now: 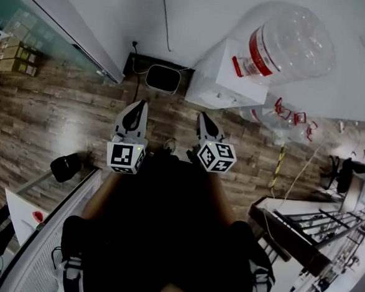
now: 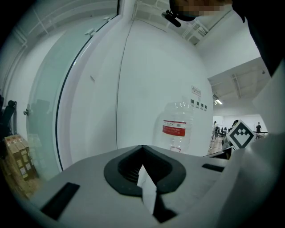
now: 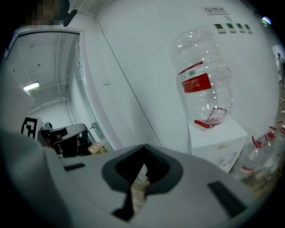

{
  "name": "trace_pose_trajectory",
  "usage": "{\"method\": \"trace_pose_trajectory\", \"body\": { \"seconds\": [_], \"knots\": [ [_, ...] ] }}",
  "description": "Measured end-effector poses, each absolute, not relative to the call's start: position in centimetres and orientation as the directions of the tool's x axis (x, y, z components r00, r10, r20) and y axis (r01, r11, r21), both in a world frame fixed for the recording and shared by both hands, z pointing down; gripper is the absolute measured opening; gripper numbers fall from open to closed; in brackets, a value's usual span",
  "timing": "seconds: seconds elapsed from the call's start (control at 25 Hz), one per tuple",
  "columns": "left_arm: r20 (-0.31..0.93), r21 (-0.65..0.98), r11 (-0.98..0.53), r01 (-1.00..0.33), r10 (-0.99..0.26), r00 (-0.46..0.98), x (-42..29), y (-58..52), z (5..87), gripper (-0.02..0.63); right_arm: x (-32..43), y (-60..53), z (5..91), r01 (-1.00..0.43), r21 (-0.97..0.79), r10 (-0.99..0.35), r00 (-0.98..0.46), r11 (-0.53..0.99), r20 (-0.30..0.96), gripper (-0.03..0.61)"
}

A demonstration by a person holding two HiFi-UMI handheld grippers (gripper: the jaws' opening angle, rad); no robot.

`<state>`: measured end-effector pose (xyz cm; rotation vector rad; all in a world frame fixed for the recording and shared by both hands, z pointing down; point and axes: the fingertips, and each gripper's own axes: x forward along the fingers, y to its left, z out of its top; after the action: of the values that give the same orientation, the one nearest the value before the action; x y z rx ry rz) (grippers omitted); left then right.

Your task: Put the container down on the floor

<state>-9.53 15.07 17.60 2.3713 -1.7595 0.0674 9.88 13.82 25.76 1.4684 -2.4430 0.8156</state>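
The container is a big clear water bottle (image 1: 283, 43) with a red label, standing upside down on a white dispenser (image 1: 221, 82) against the wall. It also shows in the left gripper view as the bottle (image 2: 176, 129) and in the right gripper view as the bottle (image 3: 202, 84). My left gripper (image 1: 135, 111) and right gripper (image 1: 204, 120) hang side by side over the wooden floor, well short of the dispenser. Both are shut with nothing between their jaws, as seen at the left gripper (image 2: 142, 149) and the right gripper (image 3: 143, 149).
More clear bottles with red handles (image 1: 287, 118) lie on the floor right of the dispenser. A small black-and-white unit (image 1: 162, 78) sits by the wall, with cardboard boxes (image 1: 14, 52) behind glass at far left. A metal rack (image 1: 314, 226) stands at lower right and a yellow-black strip (image 1: 279, 164) lies beside it.
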Motion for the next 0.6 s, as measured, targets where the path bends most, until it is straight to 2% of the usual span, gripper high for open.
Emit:
{"method": "trace_pose_trajectory", "body": {
  "seconds": [0.6],
  "knots": [
    [0.157,0.142,-0.31,-0.94,-0.931,0.33,-9.3,14.28,18.33,0.029,9.92,13.57,25.3,-0.874,-0.322,-0.764,-0.478,0.364,0.434,0.034]
  ]
}}
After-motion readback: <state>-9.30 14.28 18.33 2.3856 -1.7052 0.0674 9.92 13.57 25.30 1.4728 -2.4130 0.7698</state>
